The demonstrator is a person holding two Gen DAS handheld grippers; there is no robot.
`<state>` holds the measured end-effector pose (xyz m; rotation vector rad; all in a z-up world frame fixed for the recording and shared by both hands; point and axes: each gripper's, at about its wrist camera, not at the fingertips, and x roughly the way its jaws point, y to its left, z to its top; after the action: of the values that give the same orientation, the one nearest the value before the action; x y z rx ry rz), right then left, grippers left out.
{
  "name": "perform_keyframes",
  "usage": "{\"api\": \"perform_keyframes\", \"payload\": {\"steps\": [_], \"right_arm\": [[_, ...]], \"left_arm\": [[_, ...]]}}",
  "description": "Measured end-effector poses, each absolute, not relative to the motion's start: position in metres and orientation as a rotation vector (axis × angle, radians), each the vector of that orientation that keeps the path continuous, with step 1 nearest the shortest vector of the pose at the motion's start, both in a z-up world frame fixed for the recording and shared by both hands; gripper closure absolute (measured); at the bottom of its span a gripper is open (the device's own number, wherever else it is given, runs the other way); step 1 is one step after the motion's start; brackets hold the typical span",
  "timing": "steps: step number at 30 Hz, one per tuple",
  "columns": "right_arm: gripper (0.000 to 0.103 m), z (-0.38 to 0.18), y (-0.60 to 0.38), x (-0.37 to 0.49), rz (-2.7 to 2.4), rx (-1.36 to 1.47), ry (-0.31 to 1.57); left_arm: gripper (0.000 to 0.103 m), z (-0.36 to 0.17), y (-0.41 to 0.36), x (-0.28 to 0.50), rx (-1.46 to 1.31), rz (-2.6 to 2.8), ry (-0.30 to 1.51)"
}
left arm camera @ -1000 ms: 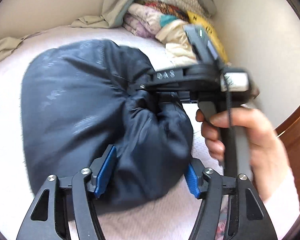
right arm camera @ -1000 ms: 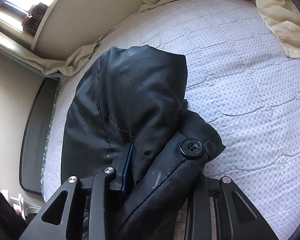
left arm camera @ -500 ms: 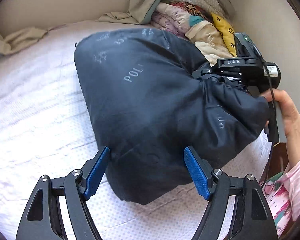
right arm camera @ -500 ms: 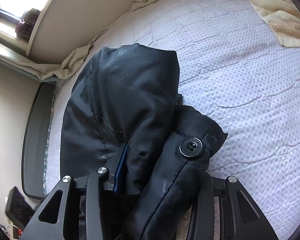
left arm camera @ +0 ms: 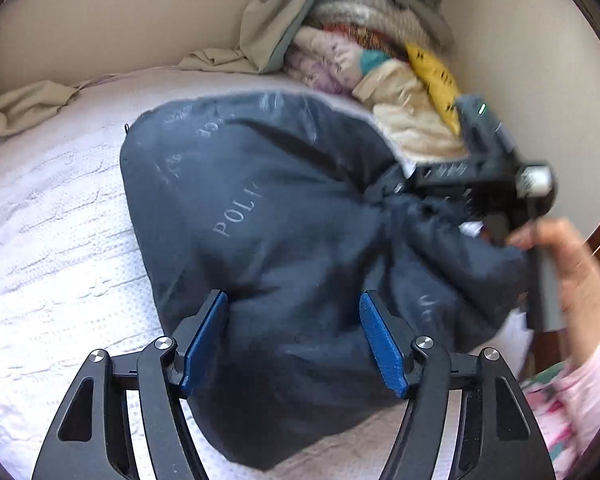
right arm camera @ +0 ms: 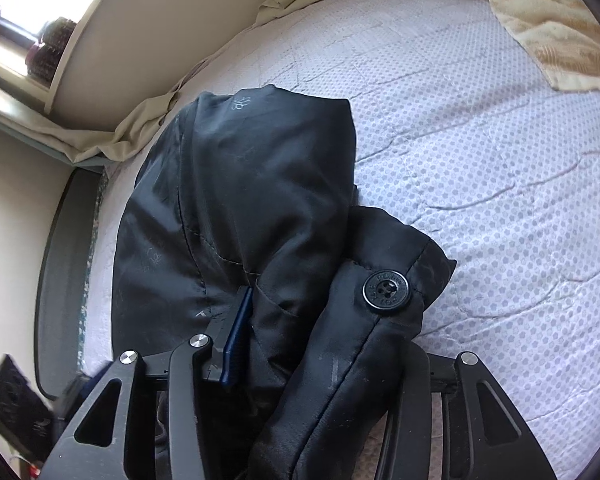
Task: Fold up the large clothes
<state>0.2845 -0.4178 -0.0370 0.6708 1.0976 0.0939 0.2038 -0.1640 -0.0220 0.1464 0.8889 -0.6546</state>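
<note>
While the left gripper [left arm camera: 294, 344] points steeply down over the bed, its blue pads [left arm camera: 204, 340] stand wide apart on either side of a bulge of the dark jacket [left arm camera: 260, 240], and whether they press on the cloth cannot be told; its jaws have just been closing a little. Across the bundle the right gripper [left arm camera: 396, 188] reaches in from the right, borne by the person's right hand [left arm camera: 568, 256] in a pink sleeve [left arm camera: 580, 380], its body blurred. From its own camera, the right gripper [right arm camera: 316, 344] also tilts down, and its jaws have just been opening, with a thick fold of the jacket between them; the left pad [right arm camera: 236, 340] lies against the cloth, the other finger is hidden under the cuff with its black button [right arm camera: 387, 292]. Beyond, the jacket lies bunched on the white quilted mattress [right arm camera: 480, 160]. Beige sheets [left arm camera: 24, 104] crumple along the wall, and a pile of folded laundry [left arm camera: 380, 60] fills the far corner, just behind the jacket.
</note>
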Motion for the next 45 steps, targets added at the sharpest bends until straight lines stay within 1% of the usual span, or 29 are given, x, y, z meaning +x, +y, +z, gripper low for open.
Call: {"api": "perform_keyframes", "payload": {"steps": [1,3,5,7,11,13,15,16,18,20,23,29,34,40,45], "right_arm": [[0.054,-0.037,-0.418,0.285,0.088,0.674,1.098],[0.045,-0.032,-0.419,0.283,0.077,0.665,1.091],[0.038,-0.018,-0.418,0.279,0.048,0.639,1.075],[0.038,0.005,-0.412,0.271,0.018,0.572,1.027],[0.038,0.06,-0.382,0.245,-0.076,0.323,0.862],[0.044,0.08,-0.364,0.233,-0.063,0.228,0.794],[0.064,0.095,-0.34,0.224,0.016,0.158,0.762],[0.067,0.096,-0.33,0.222,0.052,0.132,0.775],[0.079,0.085,-0.317,0.225,0.069,0.074,0.839],[0.082,0.064,-0.312,0.232,0.016,0.037,0.917],[0.082,0.031,-0.318,0.241,-0.031,0.005,0.997],[0.08,-0.014,-0.328,0.248,-0.057,0.059,1.049],[0.079,-0.037,-0.328,0.253,-0.082,0.087,1.068],[0.079,-0.053,-0.321,0.266,-0.114,0.029,1.072],[0.08,-0.063,-0.327,0.277,-0.11,0.071,1.071]], "left_arm": [[0.031,-0.026,-0.167,0.202,0.17,-0.648,0.887],[0.031,-0.033,-0.172,0.202,0.206,-0.638,0.89],[0.03,-0.038,-0.171,0.204,0.203,-0.632,0.902],[0.03,-0.039,-0.171,0.205,0.197,-0.623,0.904],[0.03,-0.041,-0.173,0.206,0.197,-0.61,0.907],[0.029,-0.041,-0.175,0.206,0.2,-0.609,0.906],[0.029,-0.041,-0.178,0.205,0.209,-0.6,0.905],[0.028,-0.041,-0.178,0.205,0.212,-0.597,0.905],[0.028,-0.041,-0.179,0.204,0.215,-0.593,0.906],[0.027,-0.04,-0.179,0.205,0.212,-0.591,0.909],[0.026,-0.041,-0.179,0.205,0.213,-0.594,0.912],[0.022,-0.043,-0.188,0.198,0.266,-0.598,0.894],[0.016,-0.045,-0.195,0.196,0.302,-0.607,0.9],[0.011,-0.049,-0.203,0.196,0.333,-0.62,0.901],[0.01,-0.051,-0.209,0.197,0.353,-0.62,0.889]]}}
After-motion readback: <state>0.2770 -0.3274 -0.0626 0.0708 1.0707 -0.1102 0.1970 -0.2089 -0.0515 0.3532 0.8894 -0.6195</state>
